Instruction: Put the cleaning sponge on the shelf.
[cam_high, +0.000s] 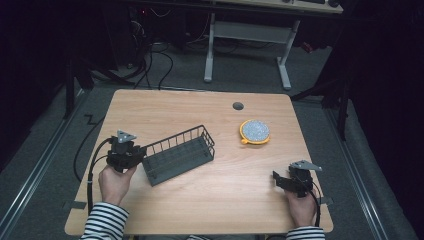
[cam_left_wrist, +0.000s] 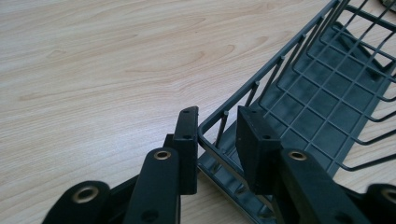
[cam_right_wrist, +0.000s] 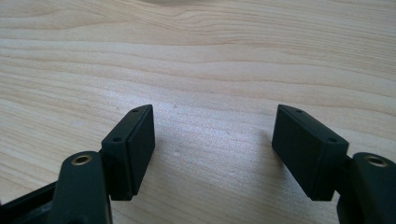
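Your left claw (cam_left_wrist: 215, 140): jaws straddle the wire basket (cam_high: 179, 154) end rim, not visibly clamped.
Basket axis: runs away up-right from it.
Your right claw (cam_right_wrist: 212, 149): spread apart, well apart on bare worktop (cam_high: 235, 185).

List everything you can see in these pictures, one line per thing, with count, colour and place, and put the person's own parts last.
table: one, light wood, centre of the high view.
wire basket: one, dark grey, left half of the table, lying at an angle.
round sponge: one, orange rim with a speckled grey top, right of the basket, apart from it.
grommet hole: one, dark, near the table's far edge.
desk frame: one, white legs, on the floor behind the table.
cables: several, black, on the floor at the back left.
left gripper: one, black, jaws either side of the basket's near corner rim.
right gripper: one, black, jaws wide apart over bare wood at the table's near right.
hands: two, striped sleeves, bottom edge.
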